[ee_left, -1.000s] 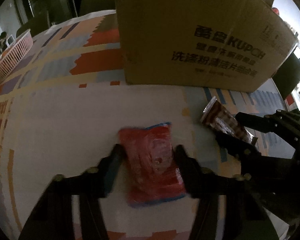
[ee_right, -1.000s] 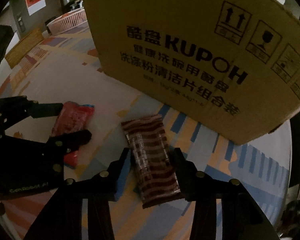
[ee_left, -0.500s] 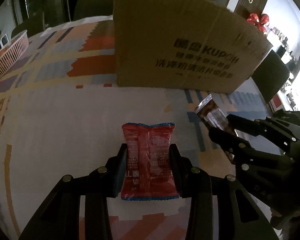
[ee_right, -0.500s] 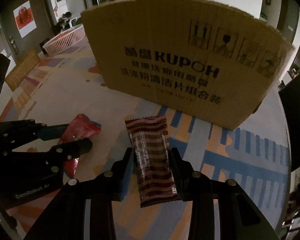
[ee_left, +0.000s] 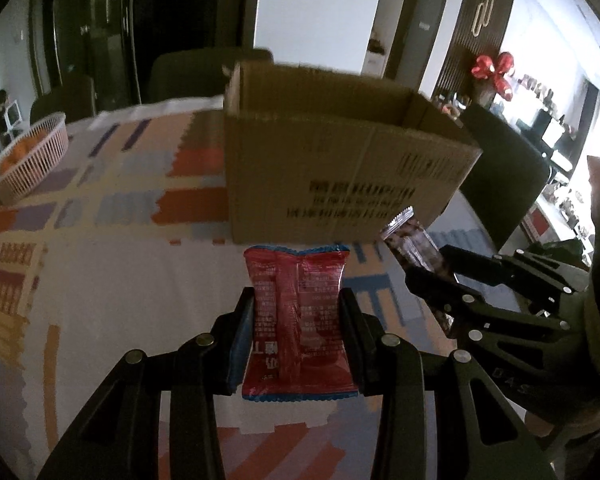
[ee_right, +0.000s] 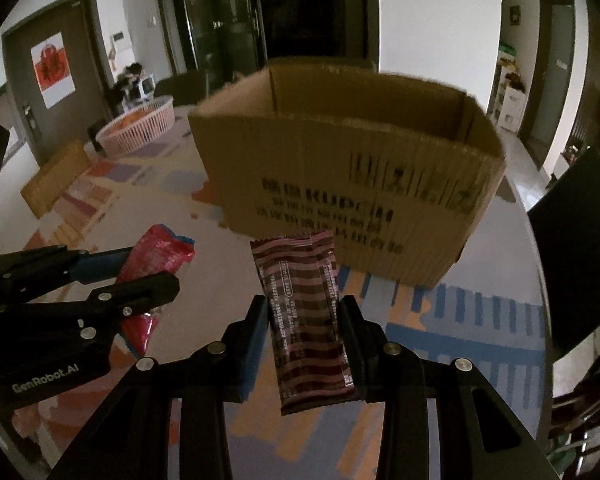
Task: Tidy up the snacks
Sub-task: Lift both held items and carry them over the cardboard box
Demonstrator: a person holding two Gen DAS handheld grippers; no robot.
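Far off to the left of your tools, a pink plastic basket (ee_left: pixel 28 156) with orange things in it sits on the table with the colourful patterned cloth (ee_left: pixel 100 240). Your left gripper (ee_left: pixel 298 320) is squeezed shut on the red crinkly snack packet with blue edges (ee_left: pixel 298 320), and the packet stands up between its fingers, up off the cloth. Just to its right, your right gripper (ee_right: pixel 304 328) is squeezed shut on the brown striped snack bar in a shiny wrapper (ee_right: pixel 304 320), held up the same way. Straight ahead of both tools stands the big open brown cardboard box with black writing (ee_right: pixel 340 184), and you can see over its rim into the top. You look to be in the carrying step: both snacks are picked up and on their way to the box. Next, you likely need to lift both a bit higher, move them forward past the near wall, and let go once they hang over the opening. A second ago the packets lay low near the cloth and the box wall filled the view. Now both tools have come up and the box top shows.
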